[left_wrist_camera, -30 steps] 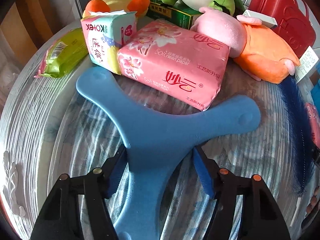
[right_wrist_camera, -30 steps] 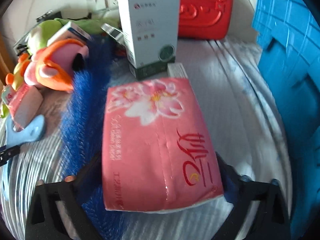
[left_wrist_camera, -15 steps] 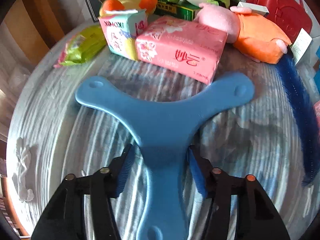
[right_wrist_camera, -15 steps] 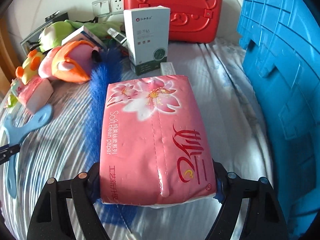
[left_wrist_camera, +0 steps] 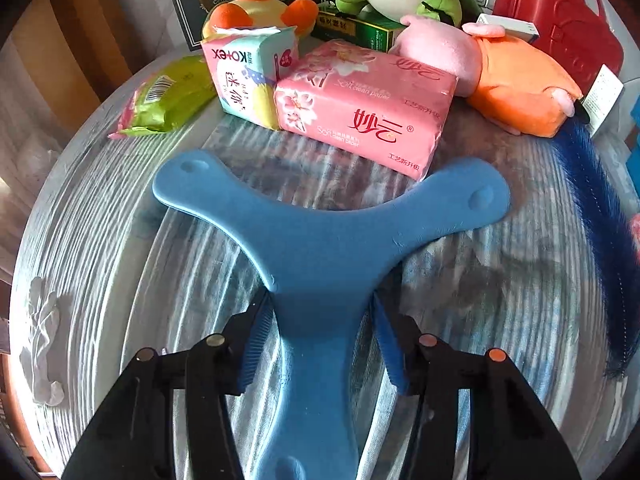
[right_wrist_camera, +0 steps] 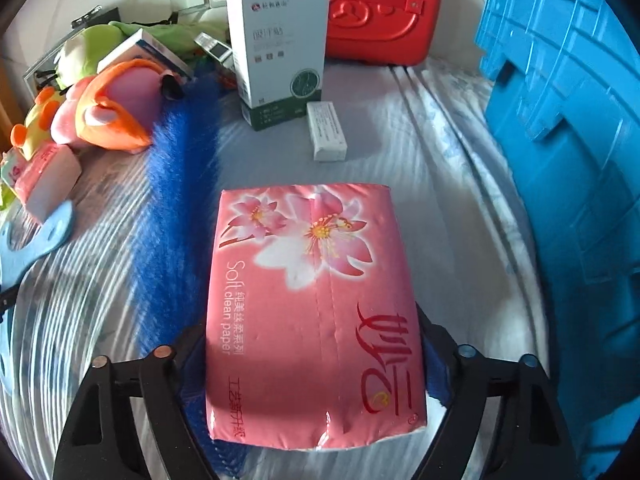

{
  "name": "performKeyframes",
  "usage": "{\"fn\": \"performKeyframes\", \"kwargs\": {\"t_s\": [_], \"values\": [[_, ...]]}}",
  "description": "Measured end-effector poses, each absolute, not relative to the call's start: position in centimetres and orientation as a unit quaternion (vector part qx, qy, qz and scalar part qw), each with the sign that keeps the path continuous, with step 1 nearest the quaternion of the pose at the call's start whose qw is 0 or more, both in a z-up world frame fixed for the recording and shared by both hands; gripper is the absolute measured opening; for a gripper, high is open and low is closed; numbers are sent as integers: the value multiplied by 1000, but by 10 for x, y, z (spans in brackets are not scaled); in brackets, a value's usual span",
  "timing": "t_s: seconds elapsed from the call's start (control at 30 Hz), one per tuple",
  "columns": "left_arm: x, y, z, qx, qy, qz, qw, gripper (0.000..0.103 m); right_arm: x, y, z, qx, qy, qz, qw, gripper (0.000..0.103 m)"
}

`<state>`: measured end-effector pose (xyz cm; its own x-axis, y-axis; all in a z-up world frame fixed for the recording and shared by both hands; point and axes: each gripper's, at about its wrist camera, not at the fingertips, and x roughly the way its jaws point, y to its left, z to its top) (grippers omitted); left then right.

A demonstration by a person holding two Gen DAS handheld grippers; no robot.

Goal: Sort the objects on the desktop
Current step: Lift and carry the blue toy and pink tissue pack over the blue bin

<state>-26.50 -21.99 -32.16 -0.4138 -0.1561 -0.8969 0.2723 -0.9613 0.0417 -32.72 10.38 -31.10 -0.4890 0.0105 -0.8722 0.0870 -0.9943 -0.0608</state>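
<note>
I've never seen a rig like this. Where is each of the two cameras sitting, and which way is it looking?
Left wrist: sits on the left hand-held gripper, looking steeply down along its black fingers at the blue three-armed piece between them; no hand shows.
Right wrist: sits on the right hand-held gripper, looking down along its fingers at the pink tissue pack it clamps; no hand shows.
Shared: both see the blue feather duster, the orange-and-pink plush and the red case.

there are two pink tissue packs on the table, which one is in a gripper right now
The pink tissue pack clamped in the right gripper, beside the blue bin. The other pack lies free against the Kotex pack.
</note>
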Motion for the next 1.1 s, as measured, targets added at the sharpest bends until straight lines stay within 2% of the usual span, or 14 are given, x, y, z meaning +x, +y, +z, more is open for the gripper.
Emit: {"fn": "performKeyframes", "kwargs": {"t_s": [0.23, 0.7, 0.87, 1.1], "values": [[-236, -232, -266, 466, 89, -871, 131, 49, -301, 98, -266, 450, 74, -890, 23, 82], [-177, -180, -121, 327, 73, -936, 110, 49, -226, 85, -123, 296, 70, -952, 44, 82], [-161, -146, -75, 278, 63, -956, 71, 49, -190, 91, -72, 233, 67, -970, 34, 82], [-160, -59, -22, 221, 22, -975, -25, 49, -142, 137, -12, 172, 58, -983, -15, 82]]}}
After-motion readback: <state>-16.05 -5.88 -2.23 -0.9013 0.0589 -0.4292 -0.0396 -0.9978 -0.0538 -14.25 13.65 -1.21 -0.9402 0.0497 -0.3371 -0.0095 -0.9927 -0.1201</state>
